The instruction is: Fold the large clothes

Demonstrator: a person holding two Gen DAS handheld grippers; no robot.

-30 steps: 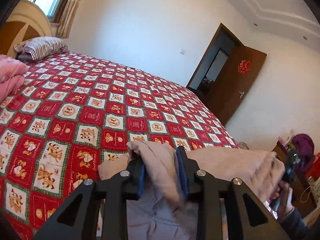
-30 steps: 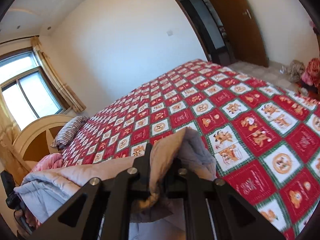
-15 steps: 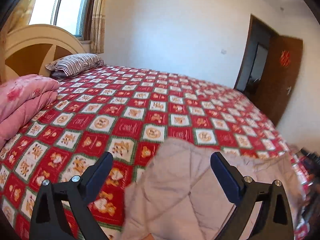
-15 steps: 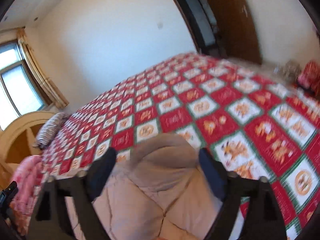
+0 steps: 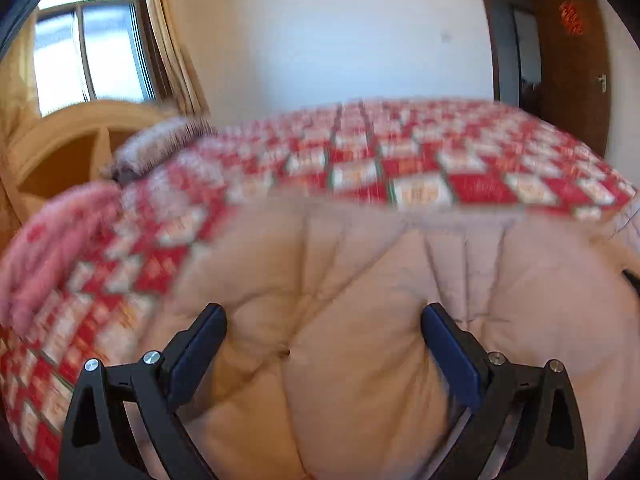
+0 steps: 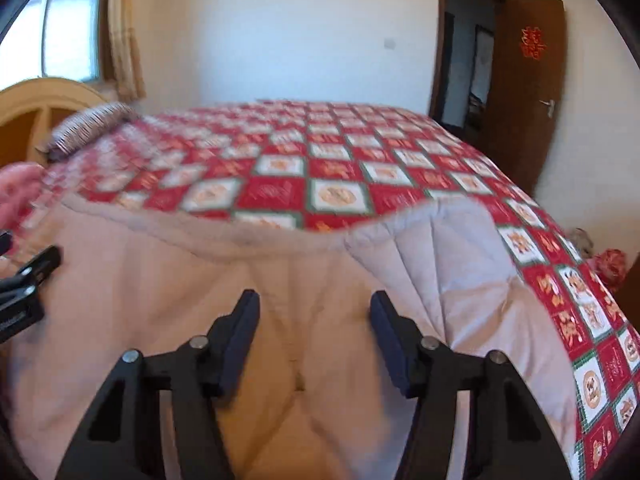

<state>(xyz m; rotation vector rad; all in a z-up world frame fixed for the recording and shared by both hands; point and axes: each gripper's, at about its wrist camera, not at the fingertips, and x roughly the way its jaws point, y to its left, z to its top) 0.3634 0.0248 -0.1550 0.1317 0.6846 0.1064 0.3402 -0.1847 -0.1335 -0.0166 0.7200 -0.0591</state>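
Note:
A large beige quilted garment [image 5: 360, 300] lies spread on the near part of the bed; in the right wrist view [image 6: 200, 300] its far right corner is turned over and shows a grey lining [image 6: 440, 248]. My left gripper [image 5: 322, 320] is open and empty just above the fabric. My right gripper [image 6: 314, 308] is open and empty above the fabric too. The left gripper also shows at the left edge of the right wrist view [image 6: 24, 280].
The bed has a red and white checked cover [image 6: 340, 168]. A striped pillow [image 6: 88, 124] and a wooden headboard [image 5: 68, 148] are at the far left. A pink folded blanket [image 5: 52, 240] lies left. A brown door [image 6: 524, 92] stands open at the right.
Both grippers let go of the beige garment and opened. The garment dropped flat onto the bed and both grippers have drawn back over it.

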